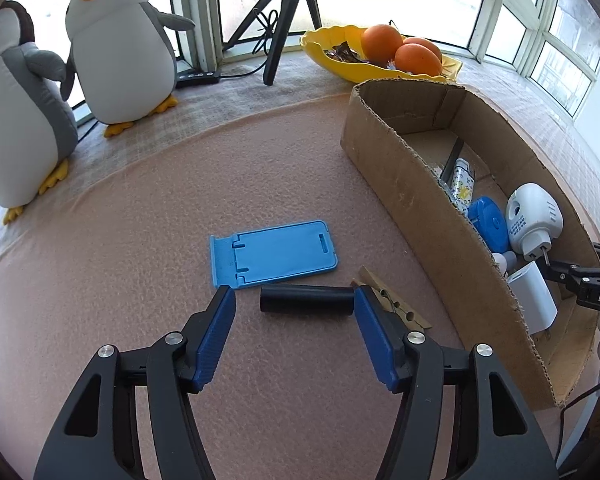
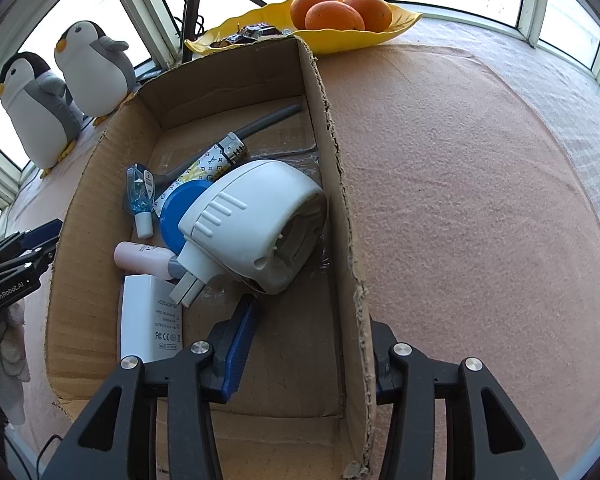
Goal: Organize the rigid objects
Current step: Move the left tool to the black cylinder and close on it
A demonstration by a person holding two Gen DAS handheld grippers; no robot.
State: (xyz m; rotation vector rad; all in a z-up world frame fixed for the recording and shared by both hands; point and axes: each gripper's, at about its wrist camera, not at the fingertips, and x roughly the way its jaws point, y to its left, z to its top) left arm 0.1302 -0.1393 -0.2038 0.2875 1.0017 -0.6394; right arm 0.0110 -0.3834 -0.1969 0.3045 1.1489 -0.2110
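While left tool (image 1: 294, 300) spread round black cylinder (image 1: 305, 299) (untouched), right tool (image 2: 307, 344) straddles cardboard box (image 2: 339, 200) wall, grip unclear.

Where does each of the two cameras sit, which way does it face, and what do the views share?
Left wrist: on the left gripper, angled down at the pink cloth; open blue fingers flank a black cylinder, blue stand beyond.
Right wrist: on the right gripper, angled down into the cardboard box; its fingers straddle the box's right wall, one inside, one outside.
Shared: box, white plug device, yellow fruit bowl, penguins; each view catches the other gripper at its edge.
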